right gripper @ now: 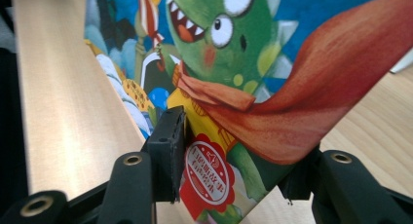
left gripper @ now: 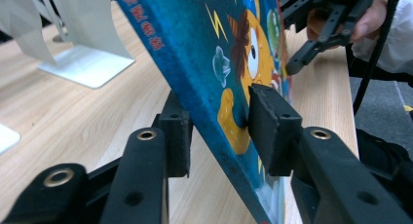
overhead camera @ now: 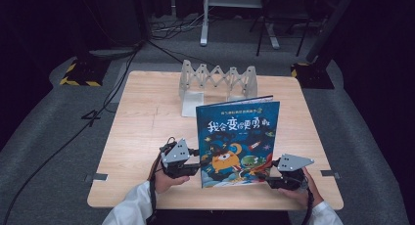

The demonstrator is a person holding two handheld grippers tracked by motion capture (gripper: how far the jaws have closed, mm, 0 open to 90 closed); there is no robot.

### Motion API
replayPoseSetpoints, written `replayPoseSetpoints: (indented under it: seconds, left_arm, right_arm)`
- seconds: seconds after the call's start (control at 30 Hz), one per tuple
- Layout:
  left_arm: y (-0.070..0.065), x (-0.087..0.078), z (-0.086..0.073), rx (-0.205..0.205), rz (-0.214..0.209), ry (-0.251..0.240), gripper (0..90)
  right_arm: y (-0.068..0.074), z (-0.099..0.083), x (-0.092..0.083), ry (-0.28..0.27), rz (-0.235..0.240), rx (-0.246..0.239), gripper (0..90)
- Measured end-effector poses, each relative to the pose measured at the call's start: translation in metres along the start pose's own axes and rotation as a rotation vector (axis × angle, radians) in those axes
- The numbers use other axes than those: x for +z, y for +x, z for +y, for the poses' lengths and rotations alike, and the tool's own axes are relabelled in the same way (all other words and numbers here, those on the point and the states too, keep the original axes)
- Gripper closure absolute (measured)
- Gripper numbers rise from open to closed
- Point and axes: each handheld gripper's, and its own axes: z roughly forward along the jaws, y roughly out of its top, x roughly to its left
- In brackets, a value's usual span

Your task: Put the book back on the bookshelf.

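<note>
Gripping the lower left edge of the picture book (left gripper: 214, 63), the left gripper (left gripper: 219, 131) has both pads pressed on the cover; the right gripper (right gripper: 229, 170) clamps the lower right corner. The book stands upright on the table (overhead camera: 142, 127) — one book, two grippers, one white accordion rack (overhead camera: 218, 80) behind it. Thin and glossy, it should be light but slippery and bendy — best held low at both edges.

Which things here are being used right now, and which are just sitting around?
In use: the blue picture book, held upright by the left gripper and right gripper.
Just sitting: white folding book rack, wooden table.
</note>
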Motion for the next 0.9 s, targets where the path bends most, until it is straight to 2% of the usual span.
replayPoseSetpoints:
  seconds: [0.07, 0.2, 0.3, 0.33, 0.53, 0.63, 0.77, 0.9]
  left_arm:
    - [-0.001, 0.001, 0.001, 0.003, -0.004, -0.016, 64.6]
    - [0.0, 0.004, 0.001, -0.021, 0.001, -0.069, 64.6]
    - [0.0, 0.005, 0.002, -0.027, 0.001, -0.084, 63.4]
    - [0.001, 0.006, 0.003, -0.024, -0.018, -0.096, 63.7]
    - [-0.001, 0.005, 0.004, 0.005, -0.056, -0.09, 66.7]
    - [-0.002, 0.005, 0.005, 0.015, -0.059, -0.09, 67.6]
    - [-0.005, 0.003, 0.005, 0.038, -0.074, -0.086, 69.9]
    - [-0.009, 0.002, 0.006, 0.059, -0.09, -0.078, 72.6]
  right_arm:
    - [-0.001, 0.0, 0.0, -0.004, -0.006, 0.006, 52.2]
    - [-0.003, -0.002, 0.0, -0.011, 0.005, 0.001, 54.7]
    - [-0.003, -0.003, 0.0, -0.021, 0.003, 0.002, 54.6]
    - [-0.003, -0.003, 0.0, -0.022, 0.004, 0.003, 54.1]
    - [-0.001, -0.005, -0.001, -0.029, -0.016, 0.008, 51.2]
    - [0.001, -0.006, -0.002, -0.027, -0.027, 0.005, 50.5]
    - [0.0, -0.012, -0.006, -0.007, -0.073, 0.012, 49.7]
    - [-0.006, -0.02, -0.011, -0.005, -0.077, 0.058, 49.7]
